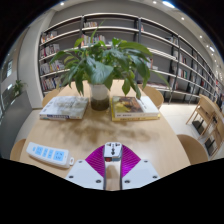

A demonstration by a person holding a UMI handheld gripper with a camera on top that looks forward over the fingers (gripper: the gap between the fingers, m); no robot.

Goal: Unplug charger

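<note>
My gripper [112, 149] is shut on a small white charger [112, 153], which sits between the tips of the two magenta pads [96, 161]. Both pads press against its sides. The charger's grey face with a small red mark faces the camera. It is held over the near edge of a wooden table [150, 135]. A white power strip [48, 154] lies flat on the table to the left of the fingers, apart from the charger. No cable is visible between them.
A potted green plant [100, 65] stands in a white pot at the table's middle, beyond the fingers. A book [64, 107] lies to its left and another book [135, 107] to its right. Bookshelves [170, 55] line the back wall. A wooden chair [208, 112] stands at the right.
</note>
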